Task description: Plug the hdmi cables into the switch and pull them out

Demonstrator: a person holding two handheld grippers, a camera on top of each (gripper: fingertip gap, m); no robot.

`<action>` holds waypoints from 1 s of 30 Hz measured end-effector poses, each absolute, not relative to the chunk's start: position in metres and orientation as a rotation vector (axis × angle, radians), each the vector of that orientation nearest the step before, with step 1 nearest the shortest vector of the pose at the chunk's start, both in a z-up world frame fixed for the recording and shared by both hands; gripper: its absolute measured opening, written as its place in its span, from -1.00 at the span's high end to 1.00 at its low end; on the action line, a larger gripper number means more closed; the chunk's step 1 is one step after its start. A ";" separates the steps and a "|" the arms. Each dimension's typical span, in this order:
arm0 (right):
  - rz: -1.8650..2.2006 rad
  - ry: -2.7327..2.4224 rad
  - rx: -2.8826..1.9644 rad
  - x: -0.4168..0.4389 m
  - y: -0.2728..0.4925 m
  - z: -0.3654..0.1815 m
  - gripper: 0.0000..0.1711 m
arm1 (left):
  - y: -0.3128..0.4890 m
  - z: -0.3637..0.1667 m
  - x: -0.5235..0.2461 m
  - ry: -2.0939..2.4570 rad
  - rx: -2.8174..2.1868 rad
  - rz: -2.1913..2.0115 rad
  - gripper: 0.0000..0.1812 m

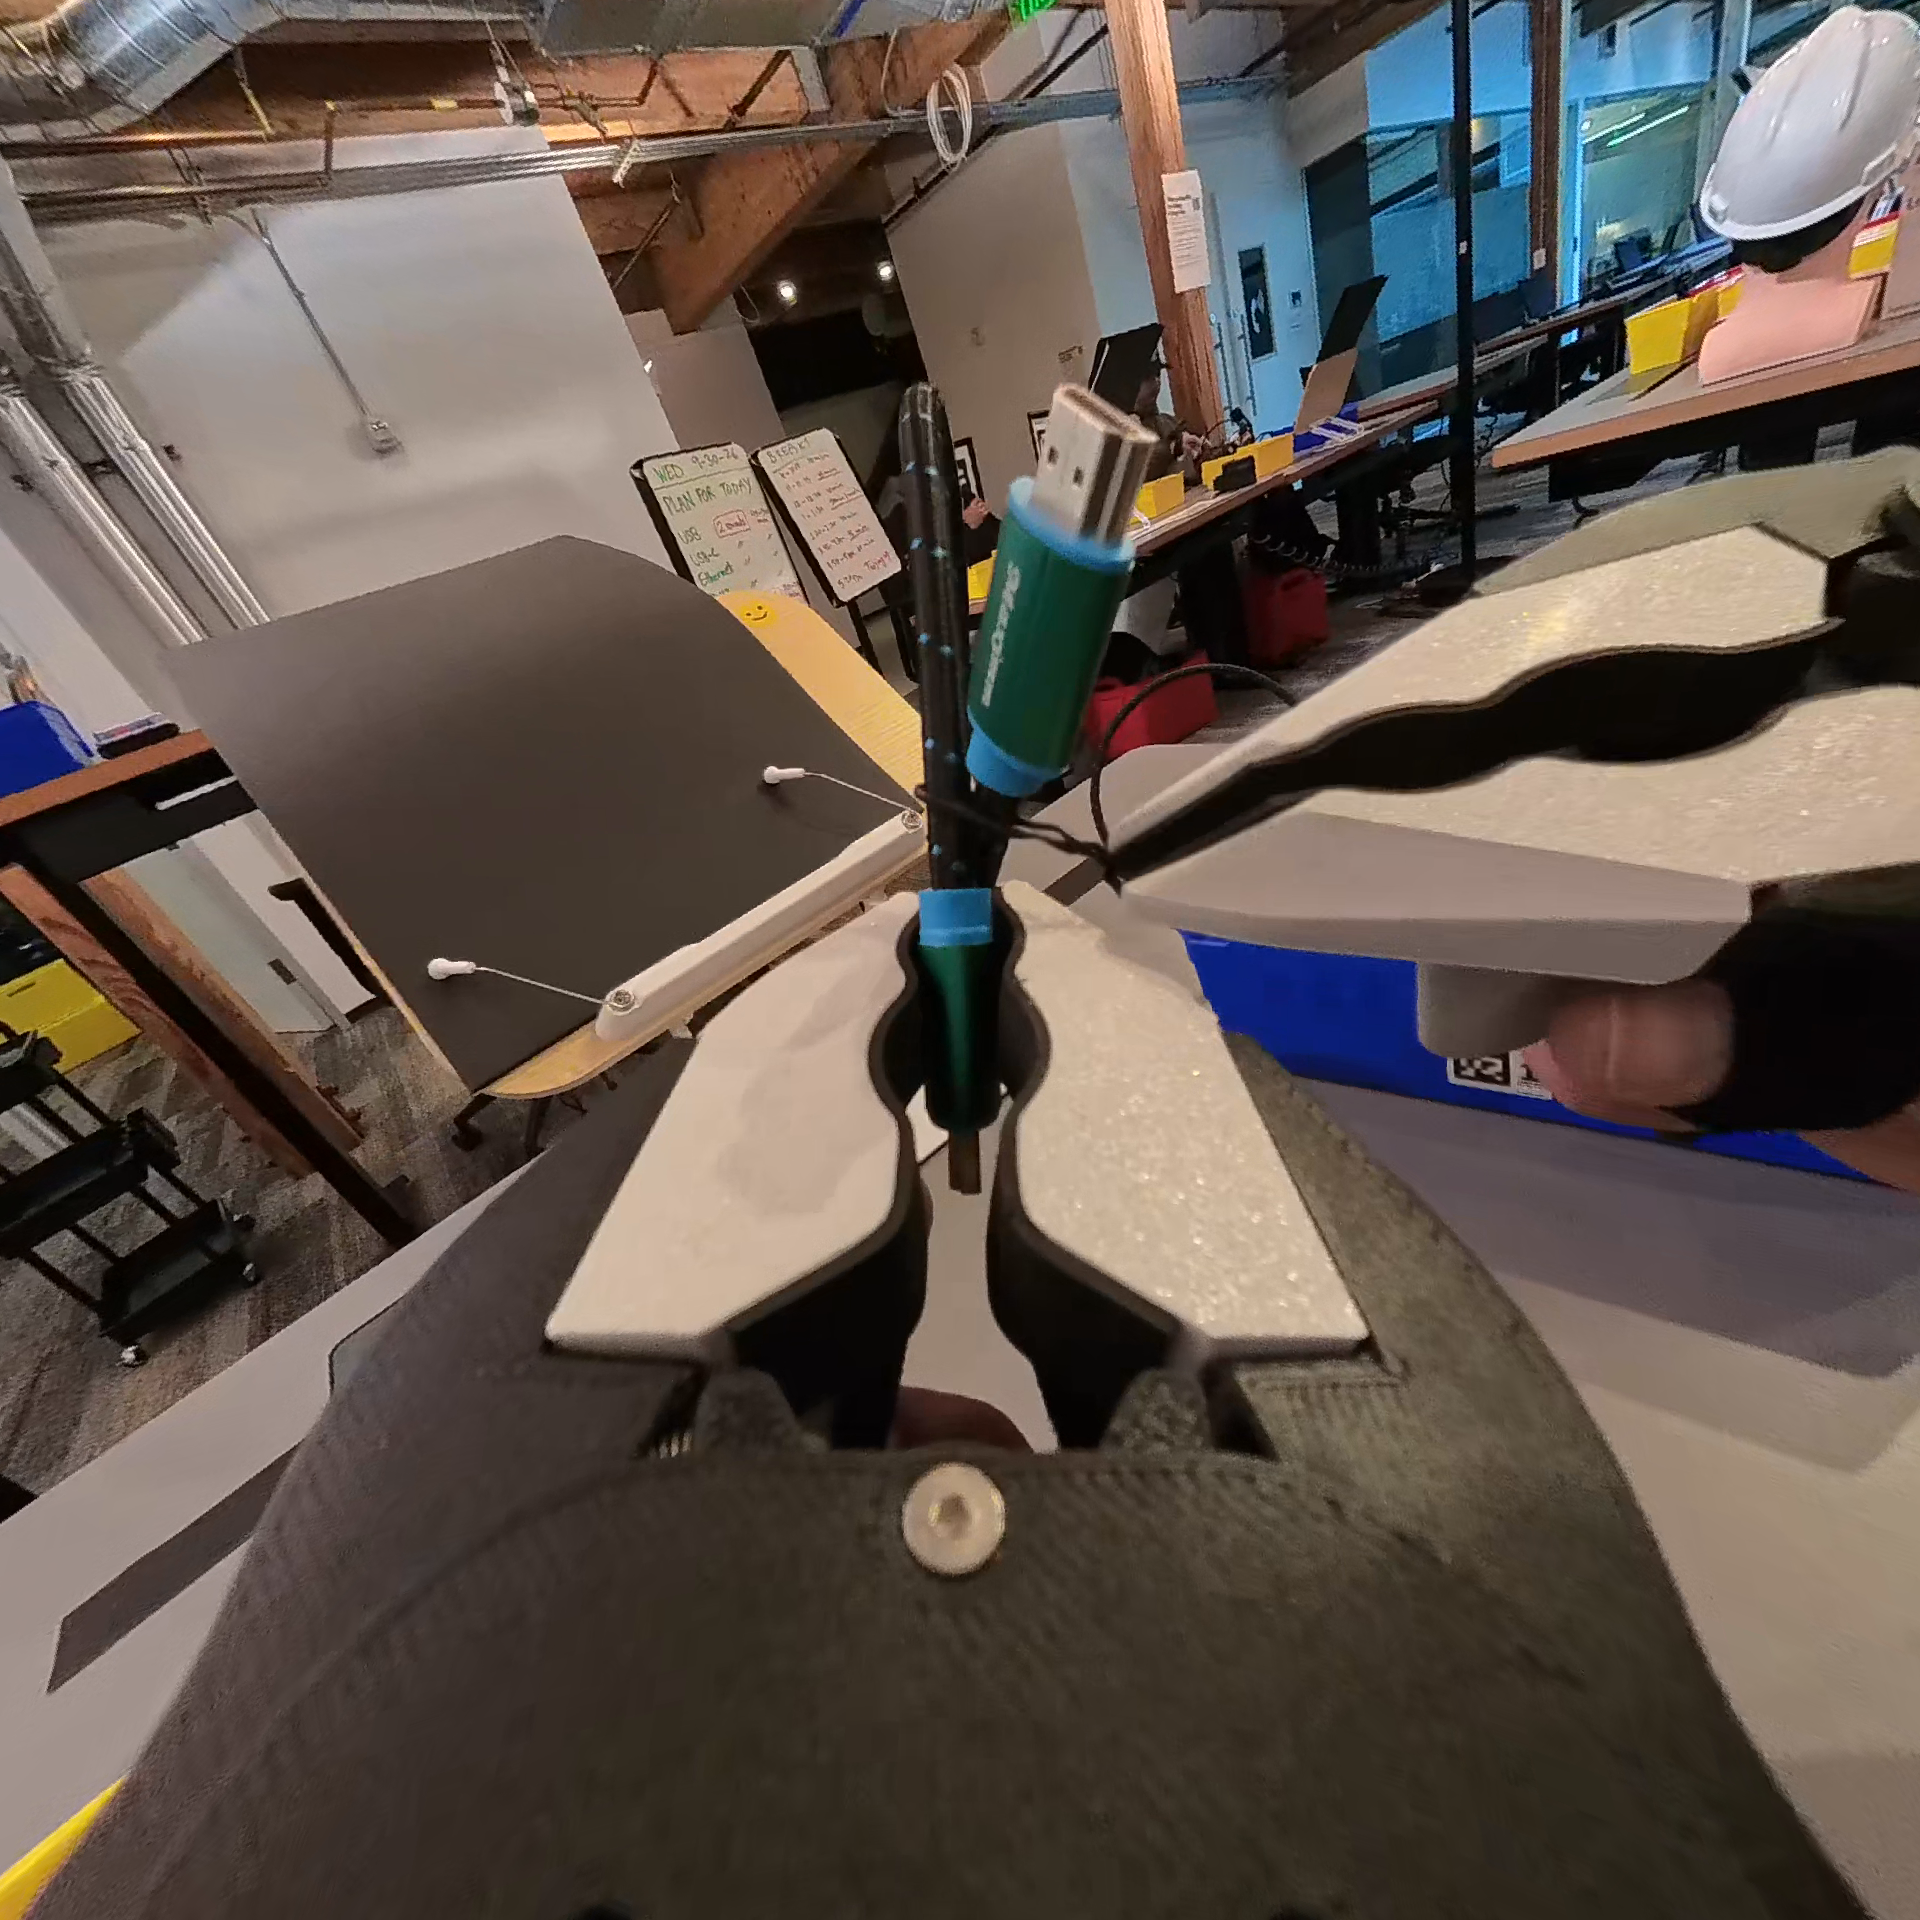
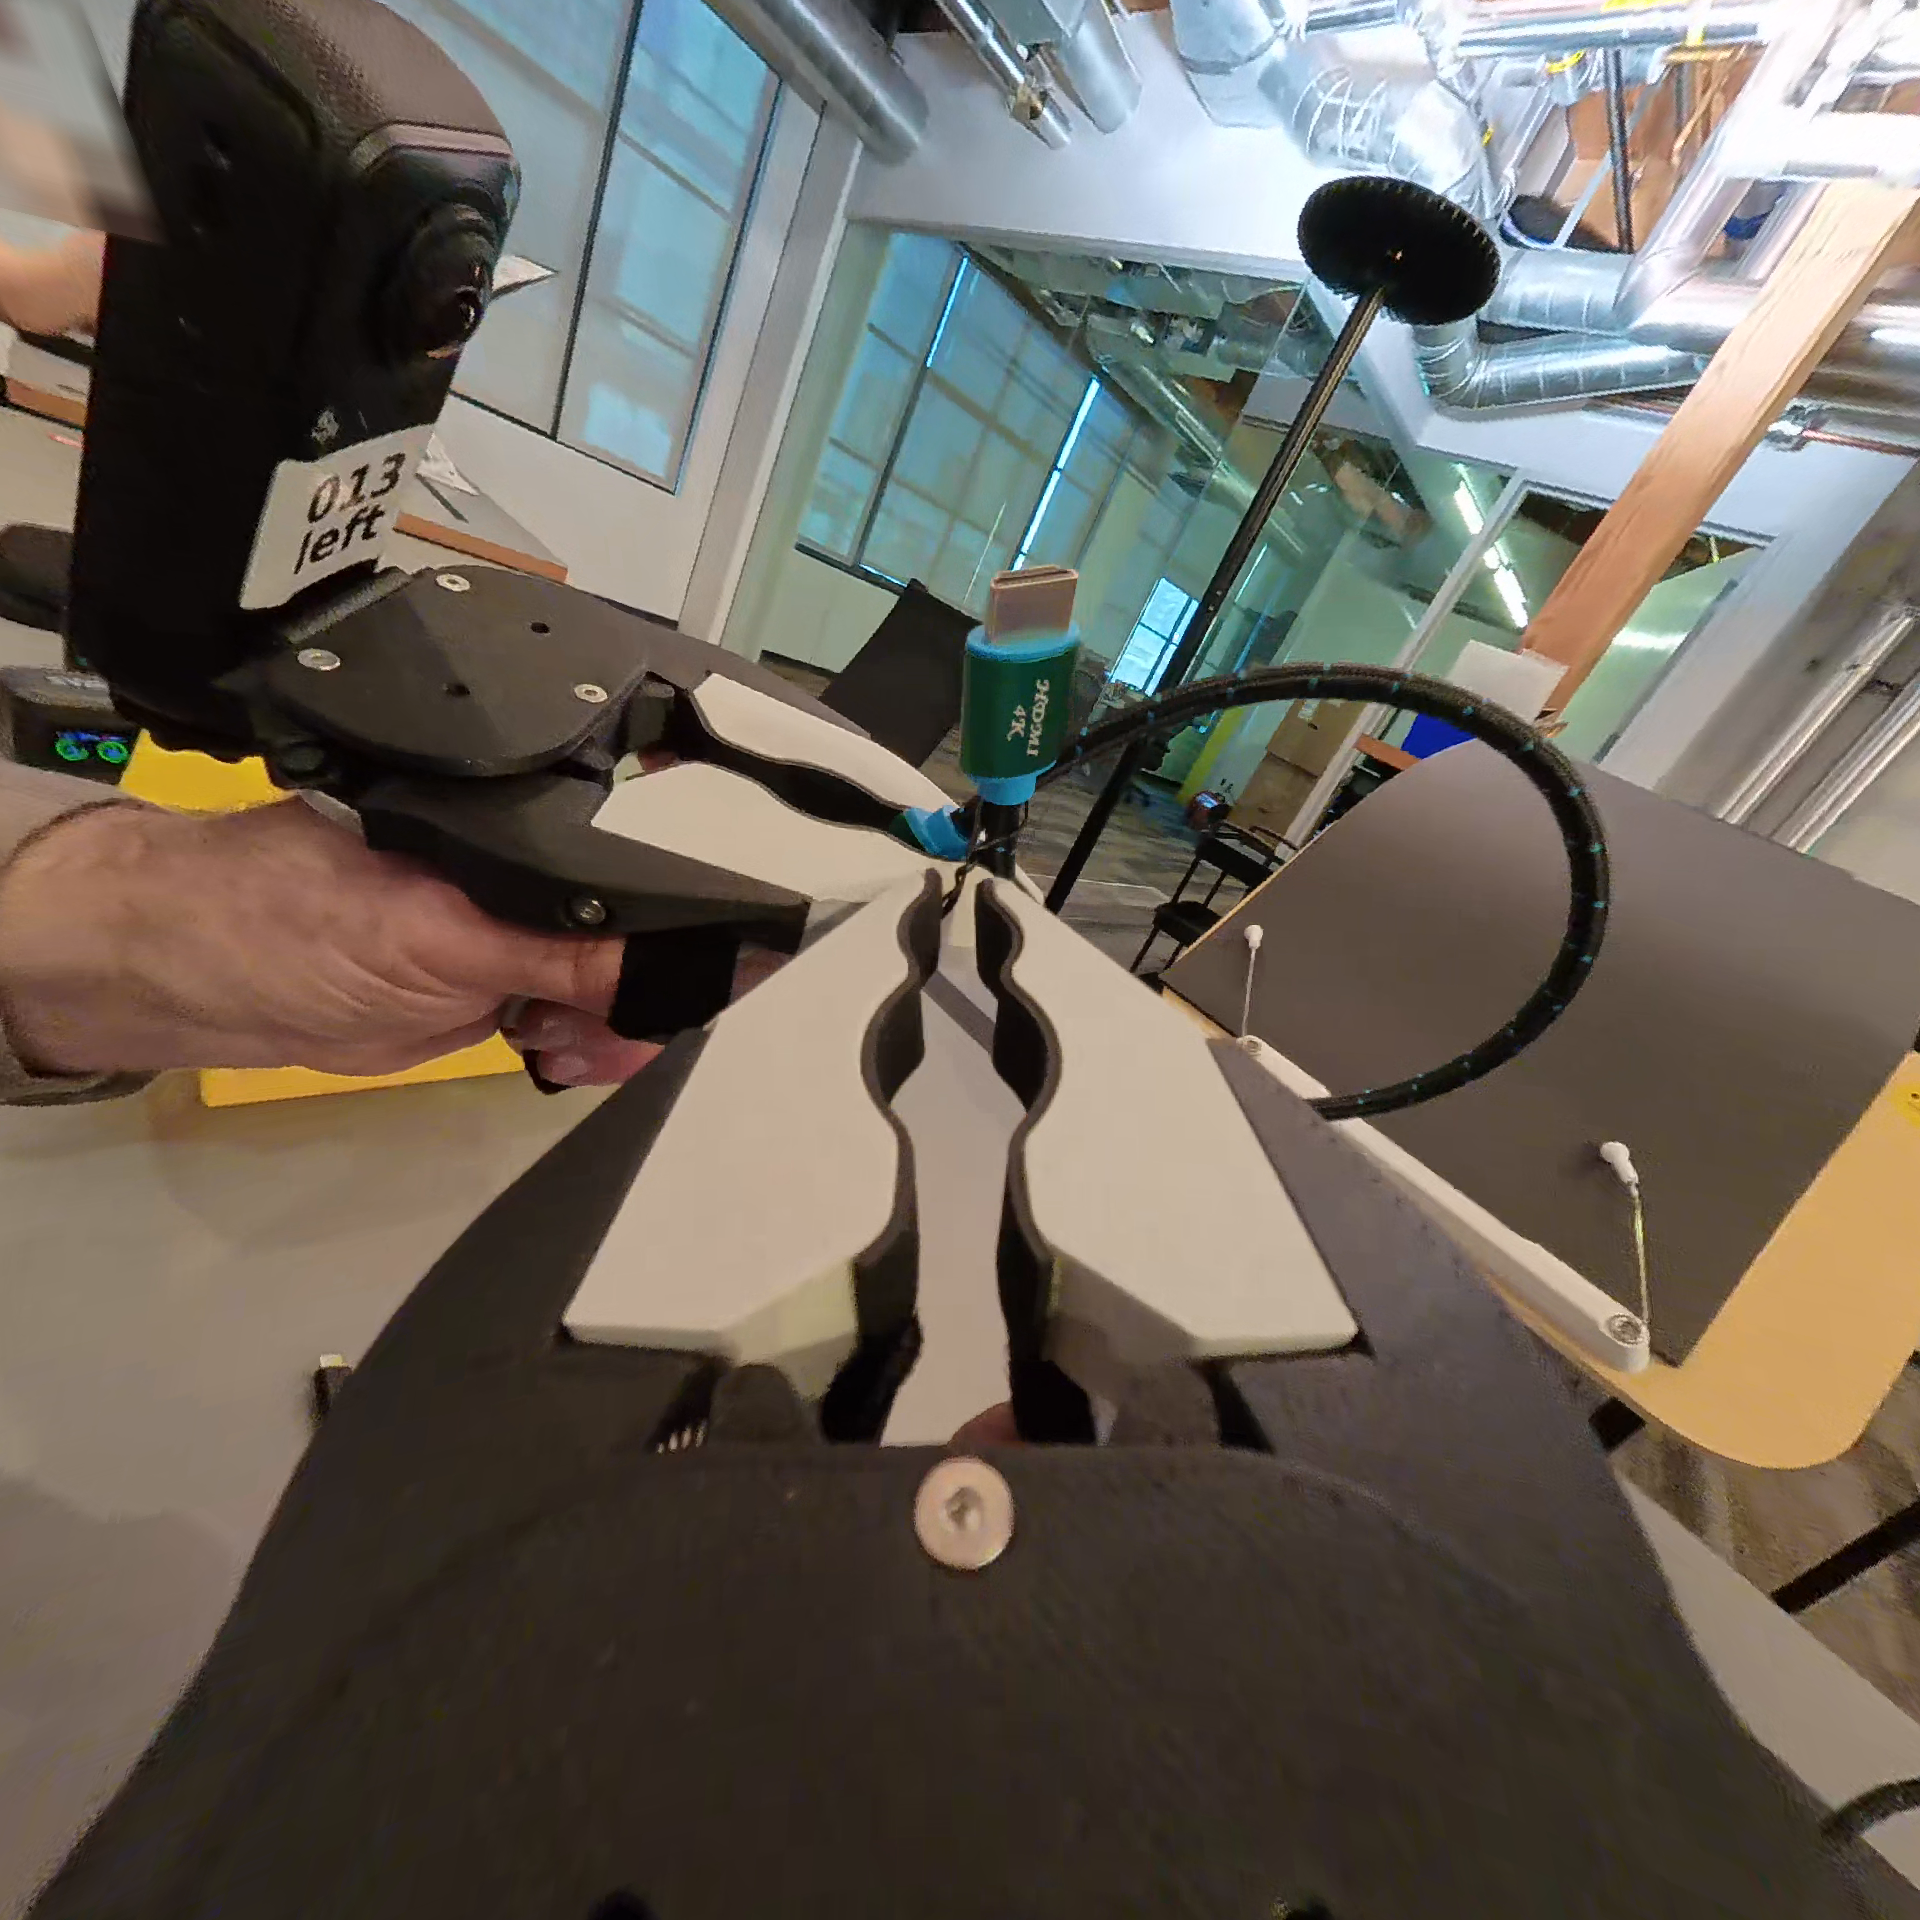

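Left gripper [image 1: 961, 1023] jaws clamp one green connector [image 1: 964, 1039]; right gripper [image 2: 961, 914] jaws pinch the twist tie [image 1: 1039, 831] (pull gently, steadily).

The left gripper [image 1: 961, 920] is holding a green, metal-tipped HDMI plug [image 1: 961, 1029] between its fingers, above the grey tabletop [image 1: 1558, 1299]. A second green HDMI plug [image 1: 1049, 623] is standing upright just beyond the fingertips, beside the black braided cable [image 1: 935, 623]. The right gripper [image 1: 1117, 868] is reaching in from the right, its tips meeting on the thin black tie [image 1: 1039, 831] below that plug. A curved black board [image 1: 468, 779] is lying behind, to the left.
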State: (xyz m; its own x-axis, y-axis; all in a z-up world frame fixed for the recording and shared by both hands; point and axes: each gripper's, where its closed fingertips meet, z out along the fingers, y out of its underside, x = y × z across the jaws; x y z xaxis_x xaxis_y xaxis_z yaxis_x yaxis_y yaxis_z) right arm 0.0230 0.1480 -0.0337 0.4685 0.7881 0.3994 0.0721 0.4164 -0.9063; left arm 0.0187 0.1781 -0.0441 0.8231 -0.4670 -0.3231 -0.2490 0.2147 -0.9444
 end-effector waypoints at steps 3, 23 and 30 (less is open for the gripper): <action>0.617 -0.973 -1.087 0.024 0.150 -0.033 1.00 | 0.178 -0.042 0.017 0.630 -1.369 -0.165 0.92; 1.025 -0.881 -1.129 0.028 0.146 -0.027 1.00 | 0.173 -0.037 0.022 0.647 -1.329 -0.196 0.92; 1.486 -0.767 -1.159 0.028 0.139 -0.022 1.00 | 0.171 -0.032 0.021 0.634 -1.304 -0.185 0.91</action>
